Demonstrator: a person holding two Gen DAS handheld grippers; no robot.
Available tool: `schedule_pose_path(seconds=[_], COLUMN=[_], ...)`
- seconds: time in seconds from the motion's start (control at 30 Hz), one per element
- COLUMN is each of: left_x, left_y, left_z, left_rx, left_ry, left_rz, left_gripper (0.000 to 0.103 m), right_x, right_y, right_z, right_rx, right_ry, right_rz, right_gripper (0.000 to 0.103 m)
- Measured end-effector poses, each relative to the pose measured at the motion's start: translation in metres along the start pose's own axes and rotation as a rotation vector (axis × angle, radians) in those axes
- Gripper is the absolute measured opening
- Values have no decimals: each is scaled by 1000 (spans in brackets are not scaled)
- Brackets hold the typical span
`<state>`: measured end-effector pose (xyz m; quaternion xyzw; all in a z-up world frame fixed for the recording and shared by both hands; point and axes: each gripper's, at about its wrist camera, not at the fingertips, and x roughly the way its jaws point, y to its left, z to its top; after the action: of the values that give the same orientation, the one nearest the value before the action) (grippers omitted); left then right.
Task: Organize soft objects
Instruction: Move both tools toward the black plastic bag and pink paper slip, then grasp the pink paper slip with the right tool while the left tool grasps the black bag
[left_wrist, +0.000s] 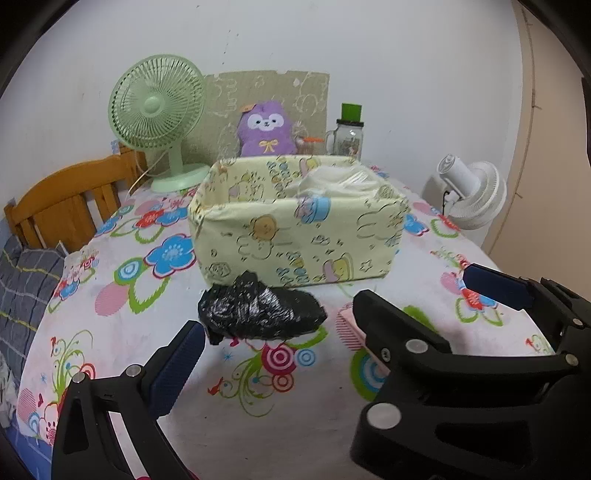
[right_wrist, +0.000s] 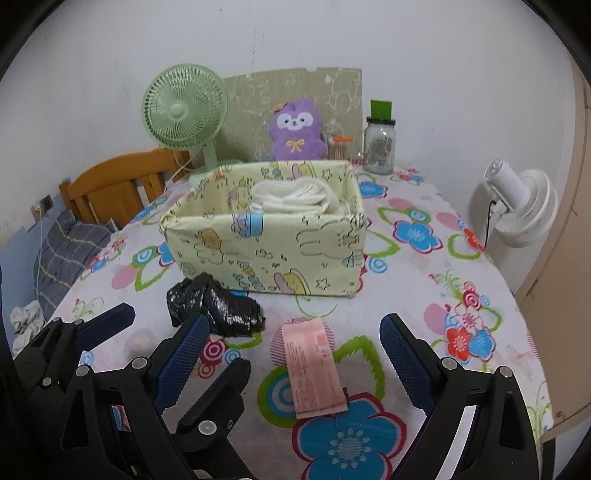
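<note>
Sitting crumpled on the flowery tabletop (right_wrist: 424, 291), the black plastic bag (left_wrist: 258, 312) lies right in front of the yellow fabric box (right_wrist: 266, 240) (white cloth (right_wrist: 291, 197) already inside). Both the left claw (left_wrist: 284, 341) and right claw (right_wrist: 295, 341) are spread apart, holding nothing, with a pink paper slip (right_wrist: 316, 369) below the right one.

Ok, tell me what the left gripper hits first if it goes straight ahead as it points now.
Most likely the black plastic bag, which lies just ahead of the open left gripper, toward its left finger. Behind it stands the yellow fabric box. Depth is hard to judge here.
</note>
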<state>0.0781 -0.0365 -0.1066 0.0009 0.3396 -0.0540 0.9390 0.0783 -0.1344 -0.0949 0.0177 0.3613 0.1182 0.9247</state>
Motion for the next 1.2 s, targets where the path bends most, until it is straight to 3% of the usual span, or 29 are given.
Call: schedule_pose_path(seconds=[0.17,0.33,0.67,0.93,1.03,1.2], left_x=[11,25,43,52,55,56], left_y=[2,5,0,-2,-4,-7], left_z=[-7,-12,-19,-23,-24,-24], left_rx=[21,20,30,44,54,54], left_ry=[22,68,127,167,183,184], left_rz=[6,12,-7,4,11,7], left_gripper=[103,103,103,102,103,103], right_x=[14,34,57,67,69,69], right_y=[2,0,-7,-7,-4,-8], right_z=[-5,-12,-20,-24,-24,-24], right_rx=[-10,13,17,11,-21,-20], right_ry=[37,101,171,205,200,194], right_rz=[0,22,8,6,-36,-37], right_gripper=[94,81,74,61,46,43])
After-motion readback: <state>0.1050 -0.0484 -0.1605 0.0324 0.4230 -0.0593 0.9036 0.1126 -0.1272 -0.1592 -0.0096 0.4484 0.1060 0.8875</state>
